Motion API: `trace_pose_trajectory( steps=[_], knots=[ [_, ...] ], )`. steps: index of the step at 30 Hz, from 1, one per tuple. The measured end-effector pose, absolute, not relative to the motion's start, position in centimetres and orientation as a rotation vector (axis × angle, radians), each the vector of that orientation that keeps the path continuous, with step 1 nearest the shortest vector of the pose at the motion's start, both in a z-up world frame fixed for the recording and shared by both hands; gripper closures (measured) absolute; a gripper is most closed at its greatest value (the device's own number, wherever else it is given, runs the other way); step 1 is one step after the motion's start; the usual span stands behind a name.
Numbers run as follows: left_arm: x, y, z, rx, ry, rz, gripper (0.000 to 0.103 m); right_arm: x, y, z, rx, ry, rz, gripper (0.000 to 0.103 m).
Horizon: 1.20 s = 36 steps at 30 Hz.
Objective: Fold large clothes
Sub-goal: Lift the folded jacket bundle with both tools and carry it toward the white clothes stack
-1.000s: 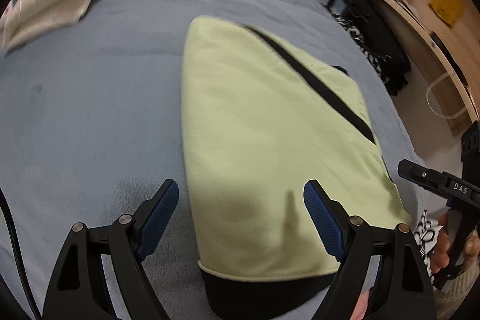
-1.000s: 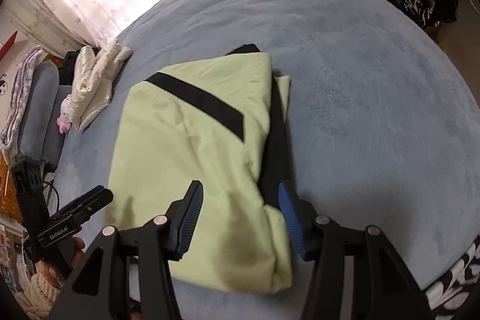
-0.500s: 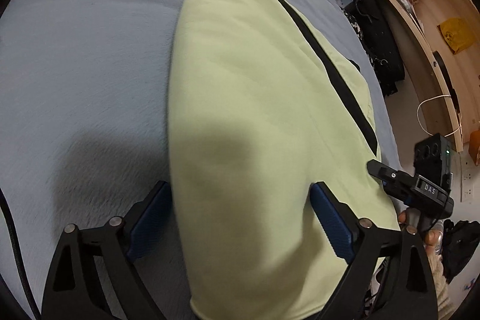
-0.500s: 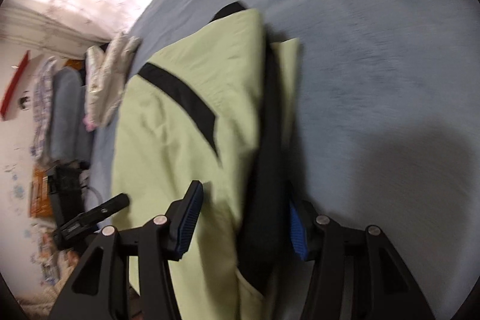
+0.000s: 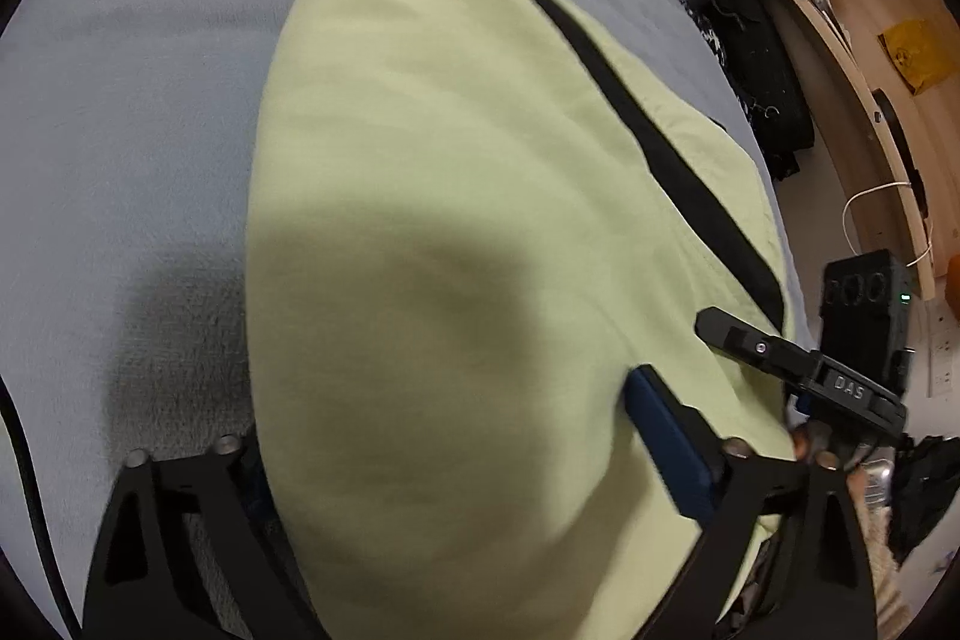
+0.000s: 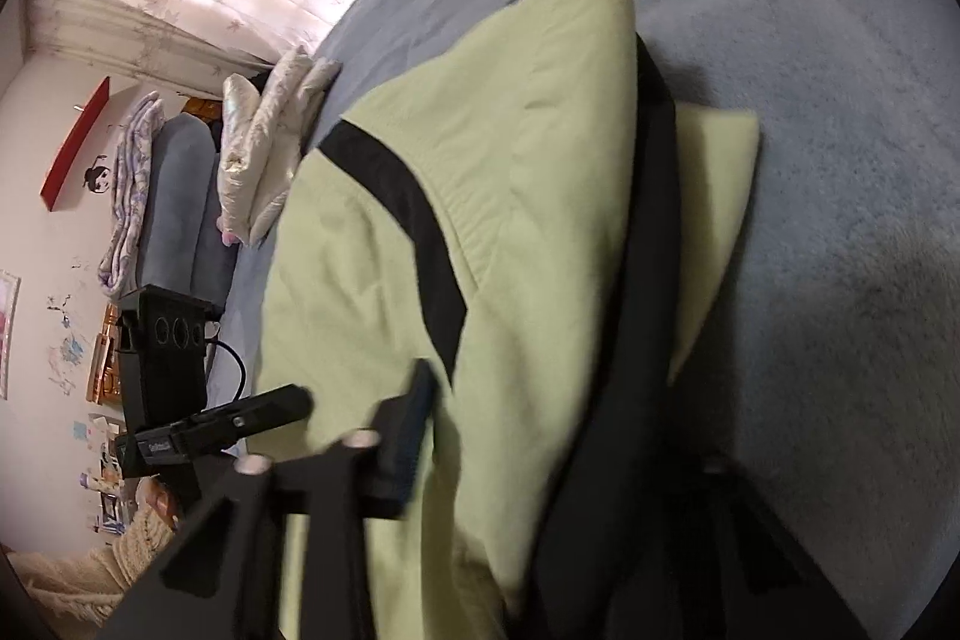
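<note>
the green jacket [image 5: 480,232] lies part-folded on the bed [image 5: 132,112]. the left gripper [image 5: 456,436] straddles its near edge, jaws wide; the right gripper [image 6: 540,436], jaws just narrowing, pinches its dark side edge, likely to fold.

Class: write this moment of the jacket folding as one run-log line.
stage: gripping near edge | item: green jacket on blue blanket | left claw: straddling edge, wide | right claw: just closing on jacket's black-lined edge

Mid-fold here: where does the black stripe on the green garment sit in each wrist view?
Left wrist: black stripe runs diagonally from upper centre to right edge of the green garment.
Right wrist: stripe runs diagonally, left of centre.
Shared landmark: blue-grey bed cover.
</note>
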State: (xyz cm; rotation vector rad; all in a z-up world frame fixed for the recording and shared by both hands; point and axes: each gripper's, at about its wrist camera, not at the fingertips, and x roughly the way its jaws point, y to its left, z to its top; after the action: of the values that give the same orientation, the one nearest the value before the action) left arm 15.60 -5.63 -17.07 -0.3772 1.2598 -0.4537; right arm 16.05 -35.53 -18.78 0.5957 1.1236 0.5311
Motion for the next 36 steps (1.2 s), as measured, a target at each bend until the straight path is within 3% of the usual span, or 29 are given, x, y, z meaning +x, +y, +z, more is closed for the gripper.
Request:
trace_pose_trajectory(
  steps=[4,7,14,23,30,36],
  knots=[
    [14.7,-4.5,-15.4,-0.400,1.180,-0.454,0.046,15.1,-34.0,-15.4,0.551,1.032,0.532,0.092],
    [14.2,-4.1,-13.5,-0.395,1.135,-0.459,0.056,14.6,-31.6,-12.2,0.457,0.985,0.531,0.092],
    [12.6,0.4,-8.9,-0.379,1.050,-0.422,0.058,13.8,-25.2,-6.6,0.331,0.915,0.570,0.092],
    [14.1,13.3,0.7,-0.329,0.913,-0.309,0.058,17.2,-13.7,1.0,0.305,0.790,0.717,0.093],
    [21.3,25.1,8.4,-0.244,0.782,-0.200,0.058,25.6,-1.2,8.4,0.252,0.662,0.813,0.093],
    [32.5,34.7,11.9,-0.186,0.696,-0.147,0.058,36.8,9.0,11.8,0.243,0.566,0.825,0.093]
  ],
)
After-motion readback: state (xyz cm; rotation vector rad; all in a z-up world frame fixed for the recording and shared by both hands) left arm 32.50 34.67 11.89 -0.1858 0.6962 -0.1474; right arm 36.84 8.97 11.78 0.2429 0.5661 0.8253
